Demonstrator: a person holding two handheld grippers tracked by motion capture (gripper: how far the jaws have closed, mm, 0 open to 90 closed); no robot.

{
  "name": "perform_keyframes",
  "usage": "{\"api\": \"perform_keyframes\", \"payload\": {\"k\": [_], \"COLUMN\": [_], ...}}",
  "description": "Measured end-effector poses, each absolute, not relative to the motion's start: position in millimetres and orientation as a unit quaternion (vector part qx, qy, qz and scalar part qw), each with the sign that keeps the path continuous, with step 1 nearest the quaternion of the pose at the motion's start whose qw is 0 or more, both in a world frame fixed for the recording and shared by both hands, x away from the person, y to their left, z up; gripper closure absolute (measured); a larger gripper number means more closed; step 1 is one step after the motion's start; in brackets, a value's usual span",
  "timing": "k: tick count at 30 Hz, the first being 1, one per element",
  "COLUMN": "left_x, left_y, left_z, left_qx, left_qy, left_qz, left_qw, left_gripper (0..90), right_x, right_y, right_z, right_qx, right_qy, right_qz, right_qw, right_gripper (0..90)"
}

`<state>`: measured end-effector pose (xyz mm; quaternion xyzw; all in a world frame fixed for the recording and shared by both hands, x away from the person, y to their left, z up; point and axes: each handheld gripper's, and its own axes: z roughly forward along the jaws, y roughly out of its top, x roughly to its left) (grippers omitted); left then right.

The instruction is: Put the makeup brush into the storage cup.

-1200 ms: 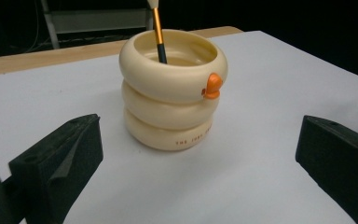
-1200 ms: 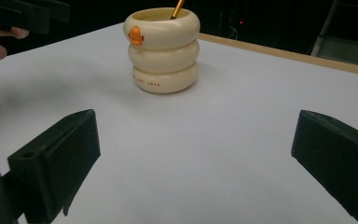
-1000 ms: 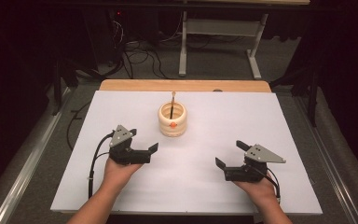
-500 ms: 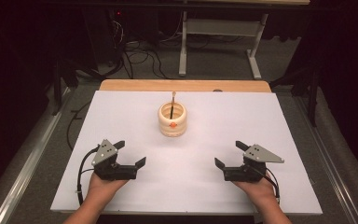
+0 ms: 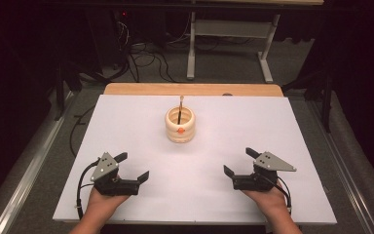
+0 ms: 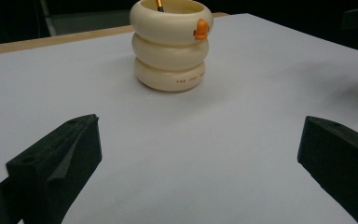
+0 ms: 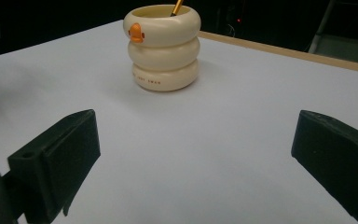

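White tabletop [image 5: 126, 122] — wooden strip along the far edge, dark floor beyond. Cream ringed cup [image 5: 180, 125] stands upright at centre, toward the far side, a pencil [image 5: 180, 108] inside. Left gripper [image 5: 132, 167] and right gripper [image 5: 237, 162] — near edge, well apart from the cup, fingers spread, holding nothing.

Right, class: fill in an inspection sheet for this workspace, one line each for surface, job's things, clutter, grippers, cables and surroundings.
Surface: white sheet over a wooden table edge, flat.
Job's things: cream ringed holder upright at centre, orange mark on its front; one brush standing in it.
Clutter: nothing seen.
Grippers: left gripper and right gripper low near the front edge, jaws open, holding nothing.
Cables: black cable trailing from the left gripper; more on the floor behind.
Surroundings: dark room, metal stand legs beyond the table.
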<state>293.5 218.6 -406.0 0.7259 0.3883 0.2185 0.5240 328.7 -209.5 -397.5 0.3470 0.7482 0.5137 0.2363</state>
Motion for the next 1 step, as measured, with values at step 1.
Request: {"api": "perform_keyframes", "payload": {"k": [1], "left_x": [293.7], "left_y": [218.1], "left_z": [-406.1], "left_qx": [0.725], "left_qy": [0.389], "left_qz": [0.218], "left_qw": [0.525], "left_gripper": [0.2], "right_x": [328.5], "right_y": [-209.3], "right_z": [-397.5], "right_qx": [0.346], "right_qy": [0.748], "right_qz": [0.514], "right_qw": [0.236], "right_gripper": [2.4]}}
